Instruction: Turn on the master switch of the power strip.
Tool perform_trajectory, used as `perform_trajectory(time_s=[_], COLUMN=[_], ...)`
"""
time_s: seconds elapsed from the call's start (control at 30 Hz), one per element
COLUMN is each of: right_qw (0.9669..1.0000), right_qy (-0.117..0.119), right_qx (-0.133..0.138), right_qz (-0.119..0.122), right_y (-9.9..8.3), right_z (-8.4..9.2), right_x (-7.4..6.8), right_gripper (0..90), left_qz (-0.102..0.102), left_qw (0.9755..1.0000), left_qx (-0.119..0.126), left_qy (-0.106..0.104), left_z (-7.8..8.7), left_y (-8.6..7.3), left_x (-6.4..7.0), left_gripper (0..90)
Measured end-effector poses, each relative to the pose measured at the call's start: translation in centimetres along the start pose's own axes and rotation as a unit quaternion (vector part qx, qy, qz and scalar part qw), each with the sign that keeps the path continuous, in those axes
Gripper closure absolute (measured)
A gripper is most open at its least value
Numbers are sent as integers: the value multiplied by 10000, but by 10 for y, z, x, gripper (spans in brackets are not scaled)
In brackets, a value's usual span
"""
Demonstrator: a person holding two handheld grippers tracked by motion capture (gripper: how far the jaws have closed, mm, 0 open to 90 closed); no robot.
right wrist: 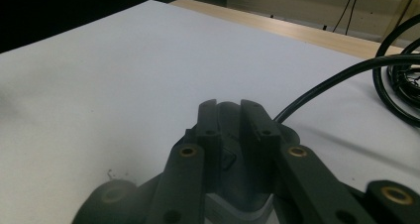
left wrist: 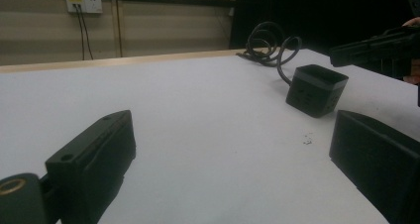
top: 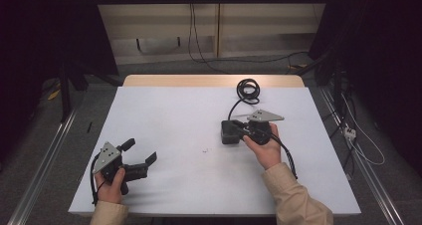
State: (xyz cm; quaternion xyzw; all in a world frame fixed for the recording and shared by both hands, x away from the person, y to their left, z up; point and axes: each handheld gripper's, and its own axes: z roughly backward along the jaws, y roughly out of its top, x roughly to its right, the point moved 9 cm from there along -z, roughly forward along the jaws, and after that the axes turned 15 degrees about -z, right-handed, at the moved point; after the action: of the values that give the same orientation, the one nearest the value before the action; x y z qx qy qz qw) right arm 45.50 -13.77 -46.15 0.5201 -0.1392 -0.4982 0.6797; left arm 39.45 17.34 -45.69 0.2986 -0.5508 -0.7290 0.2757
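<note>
A small black box [top: 228, 134] stands right of the table's middle, and its black cable runs back to a coil [top: 248, 89]. My right gripper [top: 240, 130] is at the box's right side, a little above it in the left gripper view [left wrist: 341, 55]. In the right gripper view the jaws [right wrist: 229, 107] stand almost together over the box's rounded top [right wrist: 289, 132], with a narrow gap; nothing is clearly gripped. My left gripper [top: 140, 151] rests near the front left corner, wide open and empty. From it, the box [left wrist: 317, 89] and coil [left wrist: 267, 40] lie ahead to the right.
The white table top [top: 174, 115] has a wooden strip [top: 199, 80] along its far edge. A tiny dark speck [top: 204, 151] lies near the middle. Cables and a power strip [top: 350, 132] lie on the floor to the right. Dark curtains flank the table.
</note>
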Motion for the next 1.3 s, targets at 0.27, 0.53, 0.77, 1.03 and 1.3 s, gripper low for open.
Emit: perform_trajectory(time_s=[0.27, 0.53, 0.77, 1.03, 1.3], right_qw=[9999, 9994, 9998, 9999, 9999], right_qy=[132, 208, 128, 55, 70], right_qx=[1, -14, -21, 54, 60], right_qz=[-109, -260, -175, -152, -127], right_y=[-1, -6, -12, -16, -25], right_z=[5, 11, 22, 35, 45], right_x=[-2, -1, 2, 8, 10], right_gripper=[498, 299, 244, 205, 183], left_qz=[5, 13, 20, 12, 37], left_qw=[10000, 10000, 9999, 9999, 9999], left_qx=[-6, -19, -76, -89, -72], left_qy=[-31, -36, -84, -112, -113], left_z=[-3, -3, -4, -5, -5], left_y=[0, 0, -2, -3, -2], left_x=[1, 1, 2, 3, 4], left_gripper=[37, 37, 37, 37, 37])
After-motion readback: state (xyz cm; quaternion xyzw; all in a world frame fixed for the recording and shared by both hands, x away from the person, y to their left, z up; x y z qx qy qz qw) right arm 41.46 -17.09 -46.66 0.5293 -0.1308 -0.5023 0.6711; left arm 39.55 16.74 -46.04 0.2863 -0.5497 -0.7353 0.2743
